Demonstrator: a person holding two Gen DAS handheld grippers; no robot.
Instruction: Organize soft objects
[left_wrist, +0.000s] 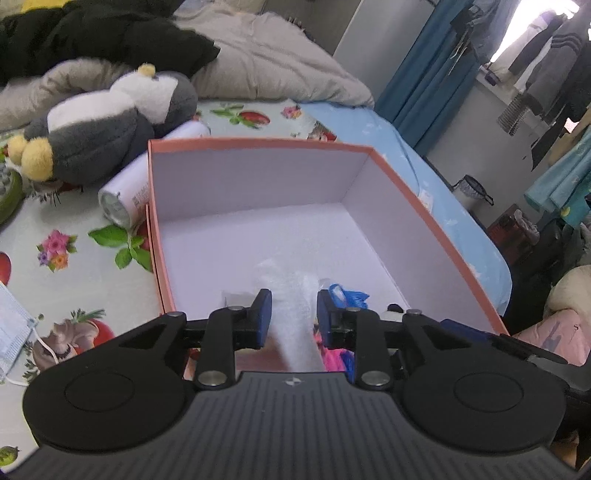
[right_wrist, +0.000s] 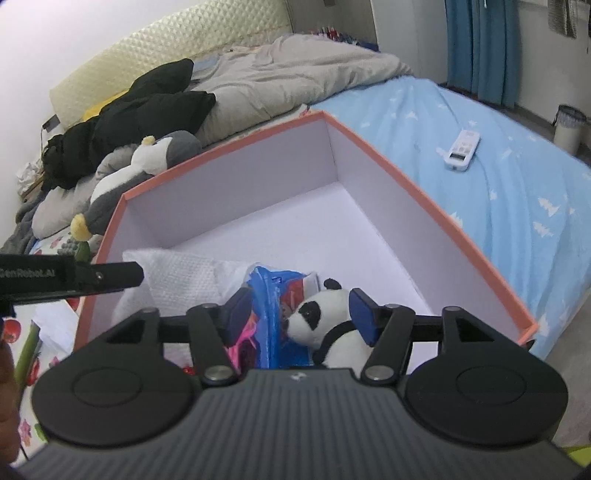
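An orange-rimmed box (left_wrist: 258, 142) (right_wrist: 424, 206) with a white inside stands on the bed. My left gripper (left_wrist: 294, 317) hangs over its near edge, jaws apart, with a white crinkled sheet (left_wrist: 295, 295) (right_wrist: 177, 273) lying between them in the box. One of its fingers (right_wrist: 110, 277) reaches in from the left in the right wrist view. My right gripper (right_wrist: 301, 314) is open over a small panda plush (right_wrist: 325, 317) and a blue plastic bag (right_wrist: 273, 295) (left_wrist: 347, 295). The panda rests against the right pad, while the left pad stands clear of it.
A grey-and-white penguin plush (left_wrist: 110, 125) (right_wrist: 147, 166) lies left of the box beside a white cylinder (left_wrist: 125, 195). A face mask (left_wrist: 11, 332) sits at the near left. A black garment (right_wrist: 147, 110) and duvet lie behind. A remote (right_wrist: 461, 147) rests on the blue sheet.
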